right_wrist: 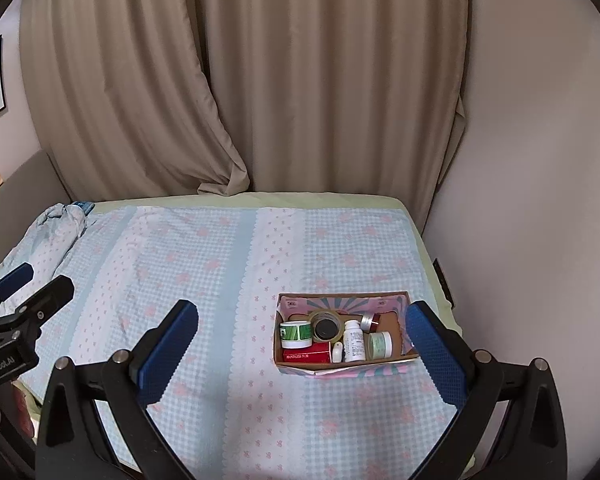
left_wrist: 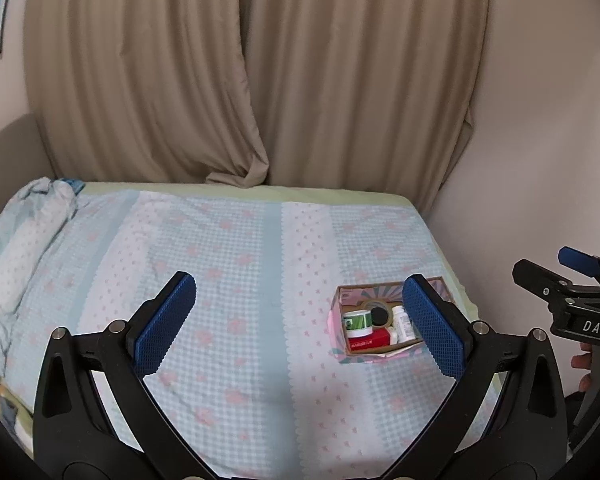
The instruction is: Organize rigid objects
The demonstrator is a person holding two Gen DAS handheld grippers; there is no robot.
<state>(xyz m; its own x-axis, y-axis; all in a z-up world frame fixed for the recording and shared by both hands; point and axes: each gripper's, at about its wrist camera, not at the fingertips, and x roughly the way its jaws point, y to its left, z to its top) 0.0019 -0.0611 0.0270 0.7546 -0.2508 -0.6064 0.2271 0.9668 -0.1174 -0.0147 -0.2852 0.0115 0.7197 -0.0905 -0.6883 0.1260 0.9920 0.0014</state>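
Holding both tools high above the bed (right_wrist: 220,264), we have the left gripper (left_wrist: 300,320) and the right gripper (right_wrist: 300,344) spread wide with nothing between their blue pads.

The task's things sit packed in a small cardboard box (right_wrist: 342,366) on the near right part of the checked bedspread: a green-labelled jar (right_wrist: 296,334), a tape roll (right_wrist: 326,327), a white pill bottle (right_wrist: 354,340), a red carton (right_wrist: 308,354), a pale green jar (right_wrist: 380,344), and a small silver-and-red jar (right_wrist: 370,322) at the far side.

We judge the main risk to be the soft bedding: pressing down on one item could tilt the light box and shift its neighbours. The items touch or nearly touch one another, so a wide pad entering between them could knock the upright bottle over. The box's low walls could also catch a finger (right_wrist: 436,354) on the way in.

The box lies well below and ahead of both grippers. In the right wrist view it sits toward the right finger; in the left wrist view it is partly hidden behind that tool's right finger (left_wrist: 432,324).
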